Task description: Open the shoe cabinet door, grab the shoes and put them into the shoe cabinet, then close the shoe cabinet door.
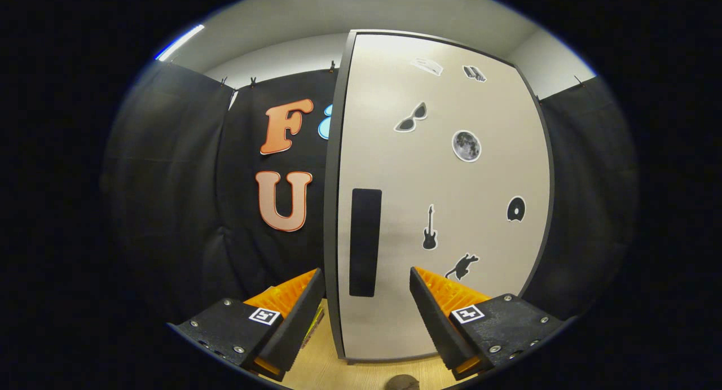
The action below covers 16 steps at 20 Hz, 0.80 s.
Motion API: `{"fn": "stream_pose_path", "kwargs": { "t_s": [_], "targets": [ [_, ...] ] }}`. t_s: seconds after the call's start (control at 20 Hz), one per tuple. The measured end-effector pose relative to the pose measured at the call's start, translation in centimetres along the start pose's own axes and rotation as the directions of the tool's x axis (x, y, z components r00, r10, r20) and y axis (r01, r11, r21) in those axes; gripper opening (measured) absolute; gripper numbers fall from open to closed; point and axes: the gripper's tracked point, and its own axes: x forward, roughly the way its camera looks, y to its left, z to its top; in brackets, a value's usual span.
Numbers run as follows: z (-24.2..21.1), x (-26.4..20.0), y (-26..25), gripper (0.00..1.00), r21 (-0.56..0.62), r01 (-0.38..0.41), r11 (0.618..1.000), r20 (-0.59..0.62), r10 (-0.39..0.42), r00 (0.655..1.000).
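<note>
The gripper (366, 299) is held level, its fingers spread wide with nothing between them, pointing at the shoe cabinet door (445, 209). The door stands closed just ahead, its dark handle (365, 242) framed between the fingertips, above the wooden floor (327, 367).

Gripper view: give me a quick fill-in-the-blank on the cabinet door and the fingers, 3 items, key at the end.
1. The shoe cabinet door is ____.
2. The gripper has its fingers ____, with nothing held between them.
3. The dark vertical handle lies just ahead of the gap between the ____.
4. Among the stickers on the door, the guitar sticker sits above the ____ sticker.

Missing words: closed; open; fingers; cat
</note>
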Motion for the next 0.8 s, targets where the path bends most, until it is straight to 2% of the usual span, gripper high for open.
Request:
{"fn": "stream_pose_path", "kwargs": {
  "t_s": [0.45, 0.55, 0.65, 0.8],
  "targets": [
    [0.4, 5.0, 0.4, 0.95, 0.007, 0.023, 1.0, -0.003, -0.023, 1.0],
    [0.4, 5.4, 0.6, 0.91, -0.002, 0.018, 1.0, 0.001, -0.018, 1.0],
    [0.6, 5.7, 0.4, 0.8, -0.016, 0.028, 0.999, 0.004, -0.028, 1.0],
    [0.9, 5.8, 0.4, 0.52, -0.028, 0.039, 0.999, 0.017, -0.039, 0.999]
  ]
}}
